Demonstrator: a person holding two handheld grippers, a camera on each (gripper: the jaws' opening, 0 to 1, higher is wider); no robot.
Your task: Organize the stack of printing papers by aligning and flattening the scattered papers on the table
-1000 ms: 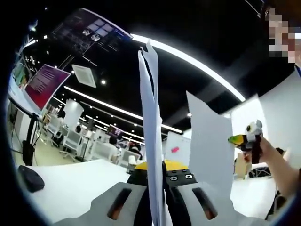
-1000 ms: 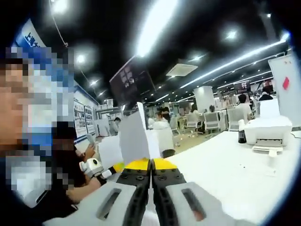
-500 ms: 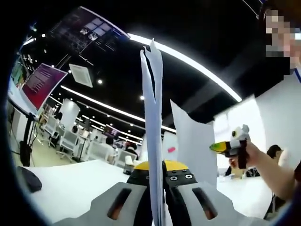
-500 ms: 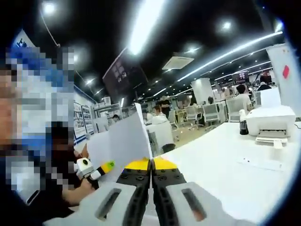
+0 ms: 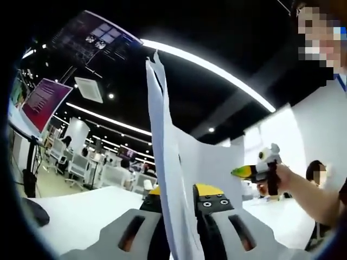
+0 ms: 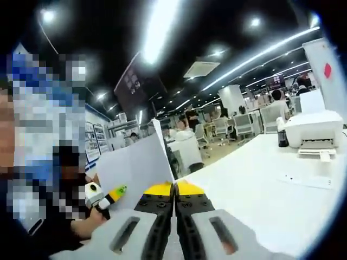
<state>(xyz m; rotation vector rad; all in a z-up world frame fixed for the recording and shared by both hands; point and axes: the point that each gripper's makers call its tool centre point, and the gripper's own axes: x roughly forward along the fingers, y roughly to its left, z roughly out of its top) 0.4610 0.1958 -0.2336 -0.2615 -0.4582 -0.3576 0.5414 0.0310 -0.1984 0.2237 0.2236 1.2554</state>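
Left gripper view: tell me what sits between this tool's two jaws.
In the left gripper view, the stack of white papers stands on edge between the left tool's jaws, which clamp it, and its top edges are uneven.

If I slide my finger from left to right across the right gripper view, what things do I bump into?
The other gripper held in a hand, then the white paper, then the table, then the white printer far right.

- A broad white table [image 6: 255,200] carries a white printer [image 6: 313,131].
- A dark bottle [image 6: 282,139] stands just beside the printer.
- A flat white sheet [image 6: 307,181] lies nearer than the printer.
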